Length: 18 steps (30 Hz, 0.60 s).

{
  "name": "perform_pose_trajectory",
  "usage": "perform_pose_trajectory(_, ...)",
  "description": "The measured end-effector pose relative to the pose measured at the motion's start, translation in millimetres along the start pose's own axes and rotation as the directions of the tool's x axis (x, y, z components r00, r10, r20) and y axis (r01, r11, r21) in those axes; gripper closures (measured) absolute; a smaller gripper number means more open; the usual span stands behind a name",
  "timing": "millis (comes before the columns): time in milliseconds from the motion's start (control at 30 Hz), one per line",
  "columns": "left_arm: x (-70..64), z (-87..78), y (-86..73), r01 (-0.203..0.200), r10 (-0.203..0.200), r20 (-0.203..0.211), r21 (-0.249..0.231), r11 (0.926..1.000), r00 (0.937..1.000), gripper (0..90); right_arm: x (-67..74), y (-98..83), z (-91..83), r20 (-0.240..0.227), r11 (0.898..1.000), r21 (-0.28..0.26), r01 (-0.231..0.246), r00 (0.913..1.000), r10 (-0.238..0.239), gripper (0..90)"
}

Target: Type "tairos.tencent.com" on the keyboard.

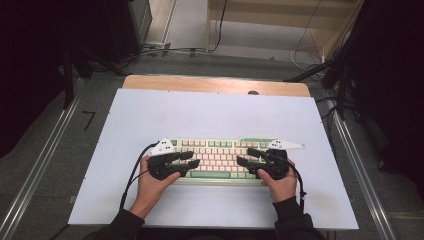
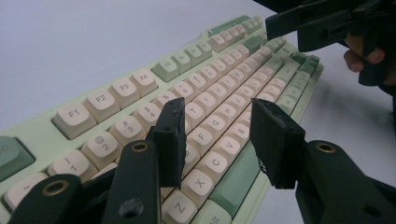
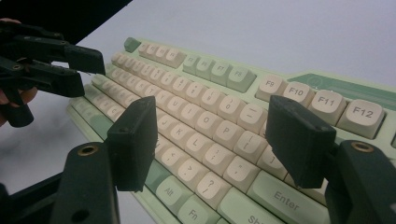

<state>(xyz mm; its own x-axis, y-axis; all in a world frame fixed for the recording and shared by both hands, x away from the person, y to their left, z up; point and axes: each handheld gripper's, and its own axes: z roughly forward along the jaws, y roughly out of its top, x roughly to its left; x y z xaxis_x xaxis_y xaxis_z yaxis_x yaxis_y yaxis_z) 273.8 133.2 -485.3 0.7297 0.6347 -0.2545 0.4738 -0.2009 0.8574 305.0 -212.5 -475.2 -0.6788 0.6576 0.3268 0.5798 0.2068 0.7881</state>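
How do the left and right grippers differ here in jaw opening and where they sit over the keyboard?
The right gripper has wider-spread jaws than the left gripper. The left hovers over the keyboard's letter end, the right over its Enter end. Both are open, holding nothing, pointing inward.

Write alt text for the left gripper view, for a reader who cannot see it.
The left hand-held gripper hovers with its two black jaws apart over the letter keys of a pale green and cream keyboard, nothing between them. The keyboard lies on a white table, running away to the upper right. There the right hand-held gripper, held in a hand, reaches in over the keyboard's far end.
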Motion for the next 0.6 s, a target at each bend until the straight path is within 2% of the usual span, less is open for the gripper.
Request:
perform_pose_trajectory(133, 5.9, -4.6, -2.2, 0.033, -0.033, -0.014, -0.018, 0.9993, 0.9994, 49.0, 0.0, 0.1, -0.1, 0.001, 1.0, -0.002, 0.0, 1.0, 0.0, 32.5)
perform_pose_trajectory(200, 8.2, -7.8, -3.1, 0.047, -0.048, -0.033, -0.039, 0.9982, 0.9983, 43.9, -0.2, 0.1, -0.3, 0.001, 1.0, -0.001, 0.001, 1.0, -0.001, 32.5)
perform_pose_trajectory(267, 11.0, -11.6, -4.7, 0.058, -0.063, -0.07, -0.068, 0.996, 0.9956, 40.4, -0.4, 0.1, -0.4, 0.002, 1.0, 0.0, 0.0, 1.0, 0.0, 32.5)
perform_pose_trajectory(433, 19.9, -20.2, -7.7, 0.108, -0.122, -0.109, -0.123, 0.9865, 0.9865, 39.8, -0.4, 0.4, -0.6, 0.001, 1.0, -0.002, 0.001, 1.0, -0.001, 32.5)
perform_pose_trajectory(600, 23.5, -22.5, -8.6, 0.126, -0.14, -0.11, -0.126, 0.984, 0.9841, 39.9, 0.0, 0.6, 0.0, 0.003, 1.0, -0.002, 0.003, 1.0, -0.003, 34.6)
